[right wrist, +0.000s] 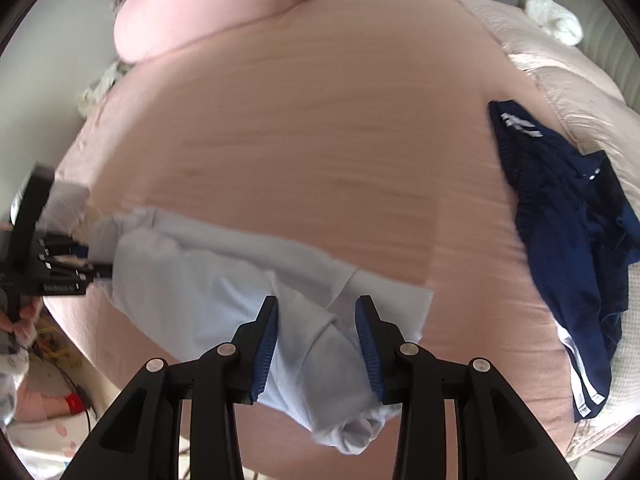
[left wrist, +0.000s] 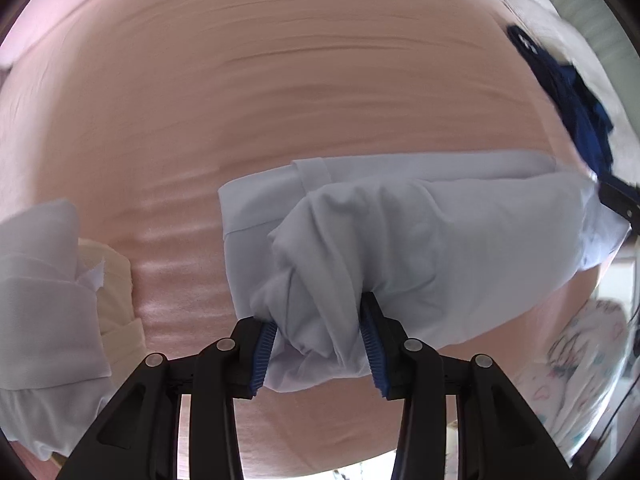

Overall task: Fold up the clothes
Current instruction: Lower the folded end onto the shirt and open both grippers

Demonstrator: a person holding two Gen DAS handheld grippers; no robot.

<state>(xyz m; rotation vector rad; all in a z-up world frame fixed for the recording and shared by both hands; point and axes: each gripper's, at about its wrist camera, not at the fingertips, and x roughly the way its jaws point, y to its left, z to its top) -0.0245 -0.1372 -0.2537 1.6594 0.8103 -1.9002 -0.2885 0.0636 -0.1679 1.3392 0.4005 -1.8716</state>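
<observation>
Left gripper [left wrist: 318, 344]: jaws clamped on a bunched end of the pale blue garment [left wrist: 420, 236].
Right gripper [right wrist: 316, 344]: jaws straddle the other end; contact uncertain.
Pink bedsheet [right wrist: 304, 128]: bears the garment, stretched between both grippers, part-folded.
Navy garment [right wrist: 560, 216]: crumpled, apparently unfolded.
White and cream folded pieces [left wrist: 48, 280]: apparently done.

1 lt-blue garment [left wrist: 460, 232], 1 navy garment [right wrist: 568, 216], 2 folded pcs [left wrist: 48, 280], 1 pillow [right wrist: 192, 20]

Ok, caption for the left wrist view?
Left gripper clamps bunched pale blue garment over pink bedsheet.
</observation>
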